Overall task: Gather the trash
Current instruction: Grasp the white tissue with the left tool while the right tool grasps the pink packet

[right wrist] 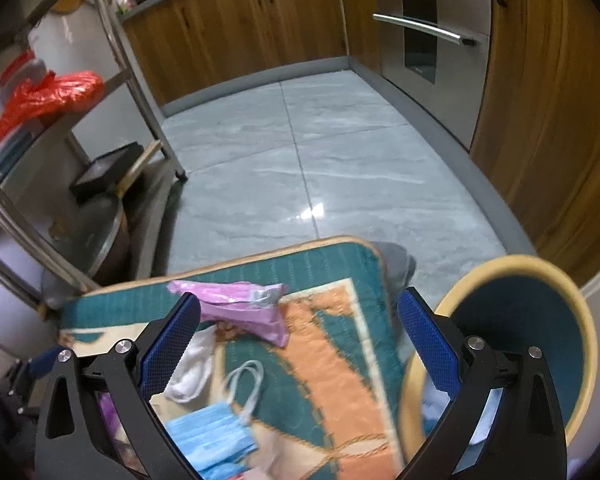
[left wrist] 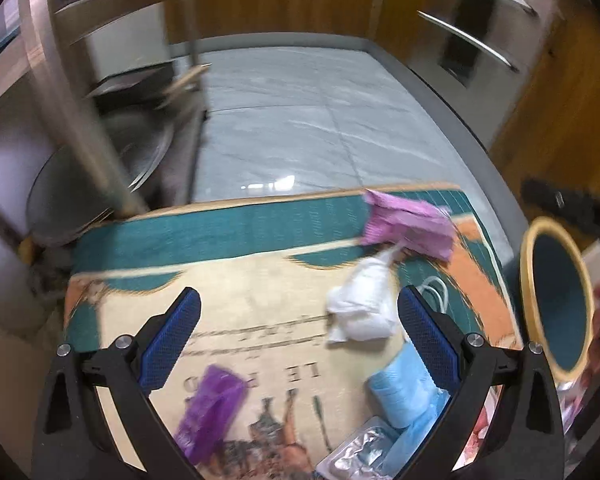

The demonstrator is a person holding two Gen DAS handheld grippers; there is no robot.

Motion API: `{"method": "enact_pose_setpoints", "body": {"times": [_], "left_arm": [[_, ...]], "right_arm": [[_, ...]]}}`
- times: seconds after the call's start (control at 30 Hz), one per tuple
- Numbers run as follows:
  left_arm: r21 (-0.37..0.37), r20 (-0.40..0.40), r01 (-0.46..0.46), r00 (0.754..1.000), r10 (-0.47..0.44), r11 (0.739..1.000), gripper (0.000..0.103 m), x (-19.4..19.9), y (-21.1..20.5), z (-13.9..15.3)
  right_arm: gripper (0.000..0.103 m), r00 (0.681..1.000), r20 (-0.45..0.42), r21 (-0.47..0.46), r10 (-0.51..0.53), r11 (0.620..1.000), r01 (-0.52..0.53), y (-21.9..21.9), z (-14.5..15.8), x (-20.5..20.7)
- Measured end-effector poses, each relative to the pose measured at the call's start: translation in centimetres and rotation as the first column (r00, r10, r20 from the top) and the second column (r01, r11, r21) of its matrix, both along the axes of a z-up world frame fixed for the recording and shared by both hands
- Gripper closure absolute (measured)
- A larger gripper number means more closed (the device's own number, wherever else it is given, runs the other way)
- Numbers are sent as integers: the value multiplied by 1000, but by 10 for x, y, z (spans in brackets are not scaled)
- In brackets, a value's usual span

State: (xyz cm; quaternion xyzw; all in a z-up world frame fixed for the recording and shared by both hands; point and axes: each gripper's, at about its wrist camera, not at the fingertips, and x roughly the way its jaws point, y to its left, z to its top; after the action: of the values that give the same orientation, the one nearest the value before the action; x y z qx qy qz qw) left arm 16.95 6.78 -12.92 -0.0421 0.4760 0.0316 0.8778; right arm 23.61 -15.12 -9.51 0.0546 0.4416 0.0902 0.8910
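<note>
Trash lies on a teal, orange and cream floor mat [left wrist: 236,232]. In the left wrist view I see a pink plastic bag [left wrist: 408,224], a white crumpled tissue [left wrist: 360,304], a blue face mask [left wrist: 404,392], a purple wrapper [left wrist: 212,408] and a foil blister pack [left wrist: 356,456]. My left gripper [left wrist: 298,324] is open and empty above the mat. My right gripper [right wrist: 298,324] is open and empty above the mat [right wrist: 332,360], over the pink bag [right wrist: 240,304], tissue [right wrist: 192,368] and mask [right wrist: 216,436]. A blue bin with a yellow rim [right wrist: 512,344] stands at the right, also in the left wrist view [left wrist: 556,304].
A metal rack [right wrist: 112,40] with a red bag [right wrist: 48,96] stands at the left, with a pot [right wrist: 92,224] under it. Wooden cabinets [right wrist: 260,20] and an oven [right wrist: 428,32] line the far and right sides of the grey tiled floor [right wrist: 320,168].
</note>
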Motion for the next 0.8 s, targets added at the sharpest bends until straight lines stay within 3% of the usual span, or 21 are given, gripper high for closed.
{"method": "enact_pose_setpoints", "body": {"times": [0.23,0.4,0.47,0.5,0.57,0.8], "left_arm": [[50,-73,127,990,-123,991,8,23,-34,-29],[57,-166,183,971,-171,982,36,31,-42,-49],[42,-195,191,964,-180,981,61,31,-39,-56],[36,-197,195,963,-185,980,69,31,-38,-57],[28,-171,194,968,-186,981,75,31,-34,-50],[-2,-32,112,993,-112,994,75,26,-7,-11]], "right_arm": [[5,998,-31,21,-48,999,49,-20,-9,12],[5,999,-29,9,-30,1000,30,-19,-11,14],[5,999,-30,2,-19,1000,19,-17,-13,15],[5,999,-30,-2,-15,1000,15,-15,-14,15],[5,1000,-30,-14,1,1000,-1,-10,-16,17],[5,996,-34,-56,81,995,-82,19,-27,19]]}}
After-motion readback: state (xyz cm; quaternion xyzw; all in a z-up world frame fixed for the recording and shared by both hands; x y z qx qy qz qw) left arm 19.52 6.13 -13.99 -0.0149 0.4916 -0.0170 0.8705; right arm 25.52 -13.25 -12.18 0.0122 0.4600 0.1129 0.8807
